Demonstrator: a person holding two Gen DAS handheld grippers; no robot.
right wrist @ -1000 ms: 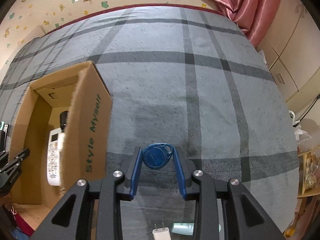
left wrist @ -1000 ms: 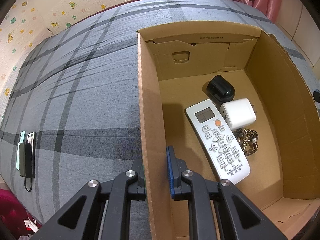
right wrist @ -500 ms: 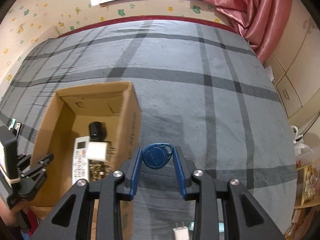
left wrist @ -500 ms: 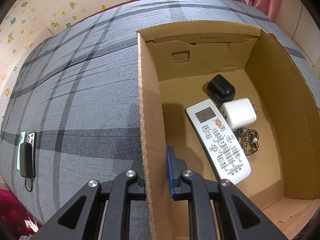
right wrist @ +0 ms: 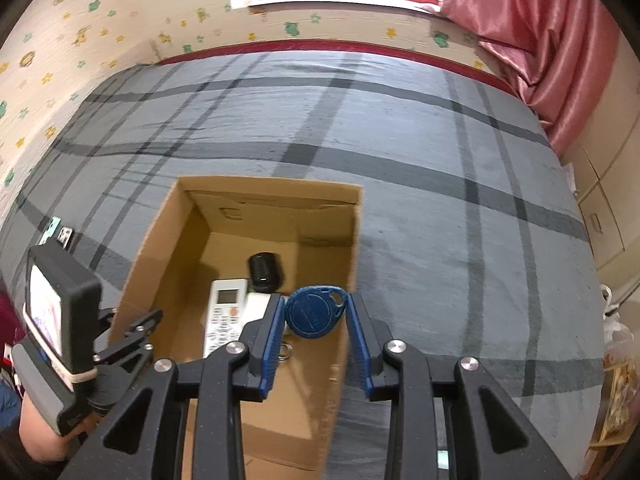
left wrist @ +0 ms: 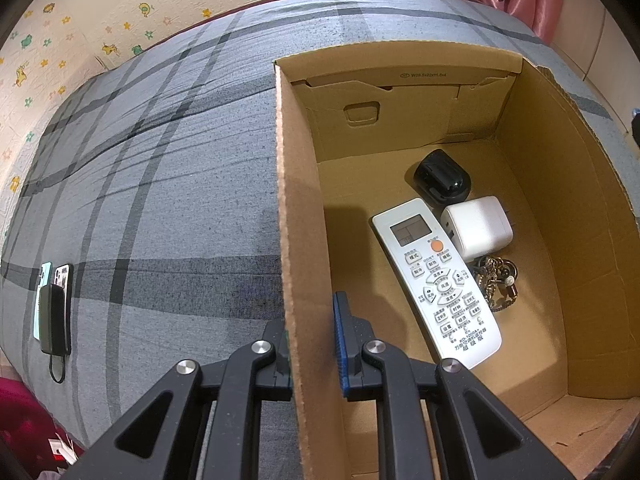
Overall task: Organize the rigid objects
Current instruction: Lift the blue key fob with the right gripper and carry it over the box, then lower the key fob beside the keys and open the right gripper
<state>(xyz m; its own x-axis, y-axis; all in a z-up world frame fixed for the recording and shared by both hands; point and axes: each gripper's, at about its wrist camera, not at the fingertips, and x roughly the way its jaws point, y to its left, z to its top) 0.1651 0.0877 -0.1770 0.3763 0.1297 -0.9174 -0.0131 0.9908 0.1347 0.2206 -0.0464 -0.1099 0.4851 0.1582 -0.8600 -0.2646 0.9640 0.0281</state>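
A bed (right wrist: 400, 152) under a grey plaid cover fills the room, with star-and-frog wallpaper and a pink curtain (right wrist: 552, 40) behind it. Nearest the right wrist camera, the right hand-held gripper (right wrist: 316, 320) pinches a round blue key fob (right wrist: 314, 314) between its blue pads, a small metal ring hanging beneath it. A second ago that fob hung over bare bedcover with the box off to the left; now it sits just above the right wall of the open cardboard box (left wrist: 304, 240), so the carry looks nearly done and only the drop inside remains. The left hand-held gripper (left wrist: 310, 344) is pressed together on the box's left wall and has not shifted, steadying it. Within the box, going back, lie a long white remote (left wrist: 436, 280) with rubbery buttons, a tangle of brassy keys (left wrist: 494, 280) beside it, a smooth white charger cube (left wrist: 478, 232), then a glossy black rounded case (left wrist: 442, 178). The corrugated walls are matte brown. Off to the left on the bed rest phones (left wrist: 54, 304).
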